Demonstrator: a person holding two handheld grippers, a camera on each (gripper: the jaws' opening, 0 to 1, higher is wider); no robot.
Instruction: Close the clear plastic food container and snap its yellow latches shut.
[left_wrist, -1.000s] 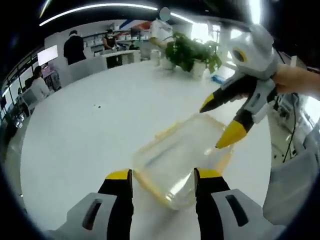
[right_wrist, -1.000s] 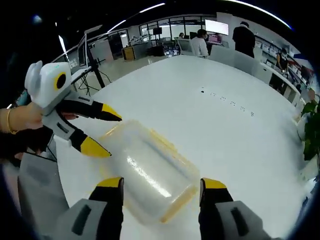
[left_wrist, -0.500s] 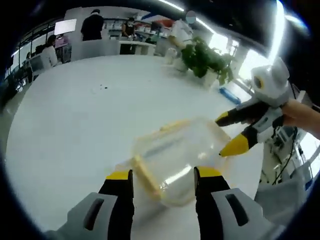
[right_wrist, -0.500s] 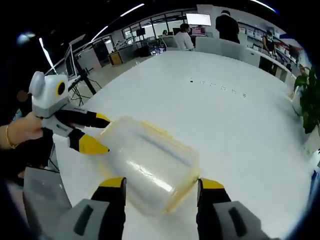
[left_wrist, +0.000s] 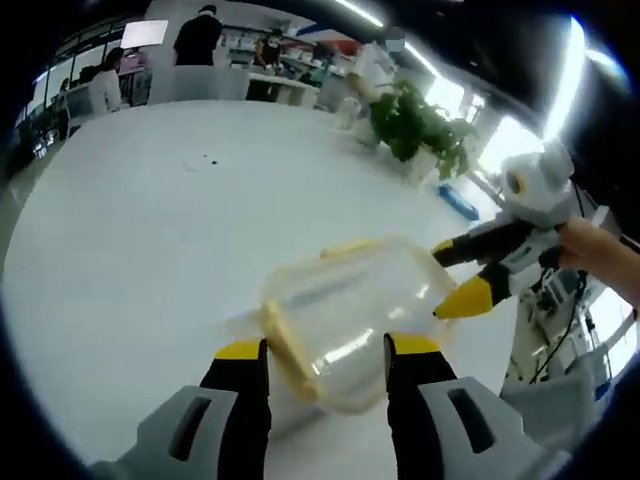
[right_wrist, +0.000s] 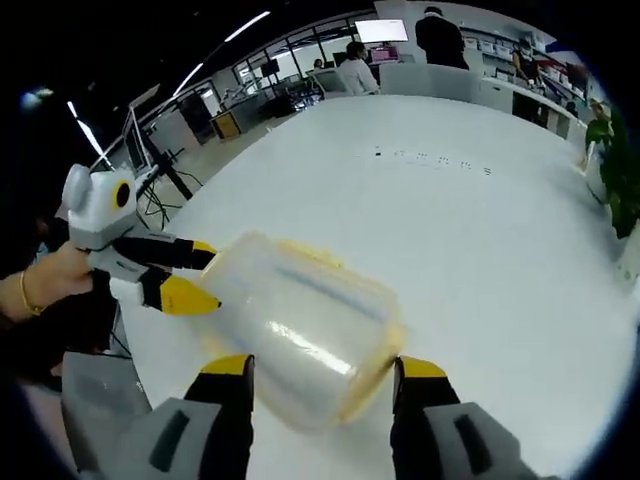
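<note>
Left gripper view: both tongs (left_wrist: 318, 352) (right_wrist: 319, 367) spread wide beside the clear container (left_wrist: 350, 310), gripping nothing.

A broad white table (left_wrist: 130, 230) is carrying everything — a clear plastic container (left_wrist: 345, 315) with yellow latches is lying at its near edge, a few small dark specks (right_wrist: 430, 160) are sitting farther out, and potted plants (left_wrist: 415, 125) are standing at the far right.

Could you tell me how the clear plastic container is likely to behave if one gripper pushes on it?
The container looks empty and thin-walled, so it is probably light and would slide on the smooth white table. Its glossy, rounded walls may slip against a gripper. It appears tilted, so it could rock.
</note>
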